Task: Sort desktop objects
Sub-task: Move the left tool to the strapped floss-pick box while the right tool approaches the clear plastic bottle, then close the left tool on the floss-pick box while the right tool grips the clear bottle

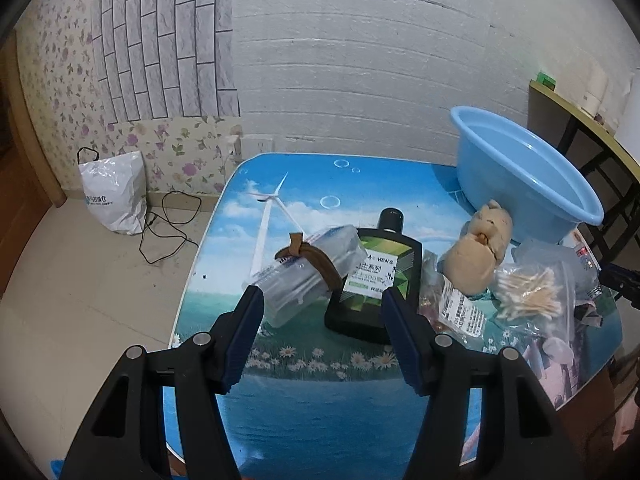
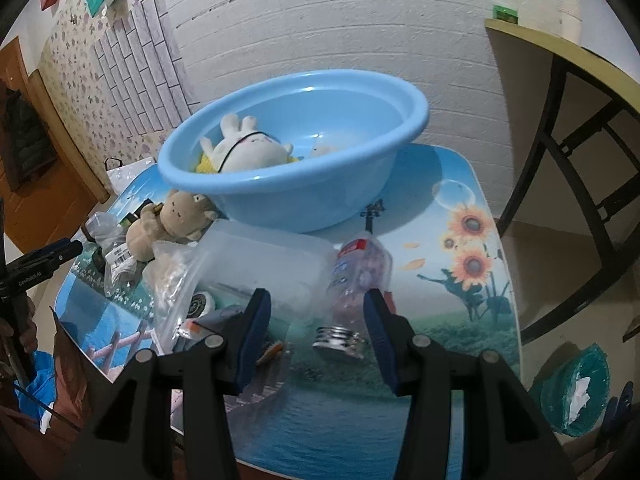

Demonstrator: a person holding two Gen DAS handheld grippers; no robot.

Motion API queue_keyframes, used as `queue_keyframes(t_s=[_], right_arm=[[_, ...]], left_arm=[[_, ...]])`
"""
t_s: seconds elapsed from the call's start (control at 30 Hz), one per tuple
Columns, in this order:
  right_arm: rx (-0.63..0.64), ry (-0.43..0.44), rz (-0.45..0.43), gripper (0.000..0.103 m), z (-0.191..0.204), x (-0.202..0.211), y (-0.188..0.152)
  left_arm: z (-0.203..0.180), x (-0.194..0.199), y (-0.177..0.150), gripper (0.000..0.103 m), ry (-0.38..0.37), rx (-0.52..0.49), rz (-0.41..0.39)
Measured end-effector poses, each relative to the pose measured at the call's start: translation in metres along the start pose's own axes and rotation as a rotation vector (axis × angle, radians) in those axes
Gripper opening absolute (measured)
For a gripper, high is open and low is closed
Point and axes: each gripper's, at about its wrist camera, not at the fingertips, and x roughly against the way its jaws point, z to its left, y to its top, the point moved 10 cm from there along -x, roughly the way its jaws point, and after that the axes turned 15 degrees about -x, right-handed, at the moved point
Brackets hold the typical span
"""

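Observation:
A blue basin (image 1: 520,168) (image 2: 288,204) stands at the back of the picture-printed table (image 1: 320,400) with a white plush rabbit (image 2: 248,148) inside. My left gripper (image 1: 320,300) is open above the table. Just beyond its tips lie a black bottle with a green label (image 1: 376,276) and a clear box with a brown band (image 1: 304,272). My right gripper (image 2: 316,300) is also open. A clear plastic bottle (image 2: 360,276) lies on its side between its fingers, close to the right one, beside a clear tub (image 2: 264,256). A brown plush bear (image 1: 480,248) (image 2: 172,224) leans near the basin.
A bag of cotton swabs (image 1: 528,292) (image 2: 172,276), a labelled packet (image 1: 460,308) and a round tin (image 2: 202,302) crowd the table's middle. On the floor are a white bag (image 1: 114,192) and a cable (image 1: 168,224). A dark-framed table (image 2: 560,120) stands at the right.

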Motion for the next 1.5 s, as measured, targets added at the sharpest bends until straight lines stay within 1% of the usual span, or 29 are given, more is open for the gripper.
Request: queue_keyframes(t_s=[0.2, 0.37, 0.5, 0.6, 0.67, 0.7, 0.93, 1.03, 1.07, 1.1, 1.13, 1.17, 1.23, 1.27, 1.3, 1.5], right_arm=[[-0.012, -0.021, 0.011, 0.048, -0.007, -0.007, 0.001], [-0.016, -0.043, 0.032, 0.048, -0.011, -0.015, -0.003], [-0.027, -0.043, 0.035, 0.048, -0.014, -0.018, -0.003], [-0.024, -0.048, 0.035, 0.048, -0.014, -0.018, -0.002], [-0.023, -0.045, 0.039, 0.048, -0.014, -0.019, -0.001], [-0.023, -0.044, 0.042, 0.048, -0.014, -0.019, -0.002], [-0.032, -0.085, 0.066, 0.048, -0.022, -0.026, -0.006], [-0.039, -0.095, 0.080, 0.048, -0.026, -0.030, -0.009], [-0.042, -0.093, 0.084, 0.048, -0.026, -0.032, -0.010], [-0.043, -0.091, 0.088, 0.048, -0.026, -0.033, -0.011], [-0.044, -0.090, 0.091, 0.048, -0.026, -0.034, -0.012], [-0.046, -0.089, 0.093, 0.048, -0.026, -0.035, -0.012], [-0.051, -0.085, 0.098, 0.047, -0.027, -0.036, -0.013], [-0.050, -0.083, 0.099, 0.045, -0.027, -0.036, -0.013], [-0.049, -0.083, 0.100, 0.040, -0.027, -0.036, -0.013], [-0.028, -0.103, 0.084, 0.039, -0.028, -0.032, -0.011]], left_arm=[[0.003, -0.003, 0.001, 0.062, 0.011, -0.010, -0.001], [0.010, -0.012, -0.003, 0.070, 0.028, -0.011, 0.017], [0.015, -0.022, -0.004, 0.071, 0.035, -0.009, 0.039], [0.017, -0.030, -0.002, 0.073, 0.026, -0.011, 0.043], [0.019, -0.035, 0.001, 0.078, 0.011, -0.007, 0.039], [0.019, -0.037, 0.002, 0.078, 0.007, -0.004, 0.038], [0.017, -0.054, 0.005, 0.079, -0.020, 0.006, 0.056], [0.016, -0.056, 0.004, 0.079, -0.035, 0.030, 0.054], [0.017, -0.057, 0.003, 0.078, -0.040, 0.037, 0.055], [0.017, -0.057, 0.003, 0.075, -0.049, 0.045, 0.054], [0.016, -0.056, 0.003, 0.061, -0.074, 0.055, 0.050], [0.016, -0.055, 0.002, 0.059, -0.082, 0.064, 0.051], [0.017, -0.054, 0.002, 0.059, -0.075, 0.065, 0.055], [0.017, -0.053, 0.001, 0.059, -0.070, 0.063, 0.058], [0.017, -0.052, 0.000, 0.059, -0.061, 0.060, 0.059], [0.021, -0.040, -0.005, 0.059, -0.001, 0.038, 0.069]])
